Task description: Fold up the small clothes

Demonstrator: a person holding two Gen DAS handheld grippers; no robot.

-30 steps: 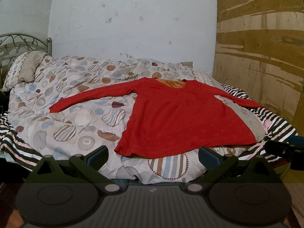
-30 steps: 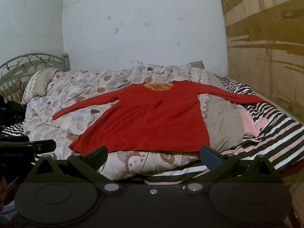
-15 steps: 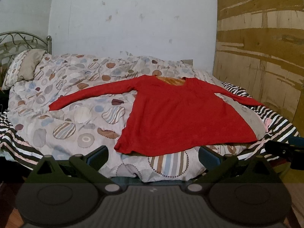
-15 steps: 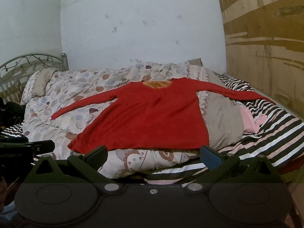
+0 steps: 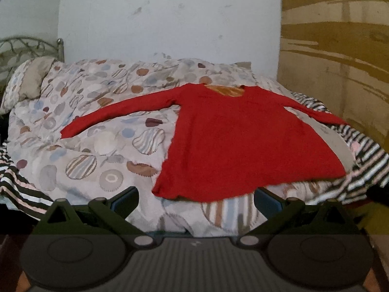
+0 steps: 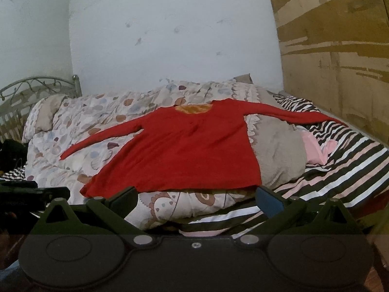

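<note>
A long-sleeved red knit top (image 5: 245, 143) lies spread flat, front up, both sleeves stretched out to the sides, on a rumpled quilt printed with brown, blue and striped blobs (image 5: 102, 146) that covers the bed; its hem is near, its orange-lined neck far. The left gripper (image 5: 195, 200) hangs short of the hem with its fingers spread wide and nothing between them, and the right gripper (image 6: 196, 198) stands likewise, wide apart and empty, just short of the hem's right end. The chief risk, as I judge it, is the soft, lumpy bedding: a finger pressed in at the hem could pinch the quilt along with the knit, so the fold would drag the cover up. The right sleeve runs out over a grey cushion (image 6: 277, 150) and onto a black, white and pink striped blanket (image 6: 345, 160), so it lies on uneven ground and may slide or twist when lifted. The thin knit could also bunch if only one corner is taken. Much is hard to read: the left-wrist view is smeared, the far cuff of the right sleeve fades out near the wooden board wall (image 6: 335, 48), and the gripper bodies hide the bed's near edge. A pink cloth (image 6: 316, 150) beside the cushion is too crumpled to identify.
</note>
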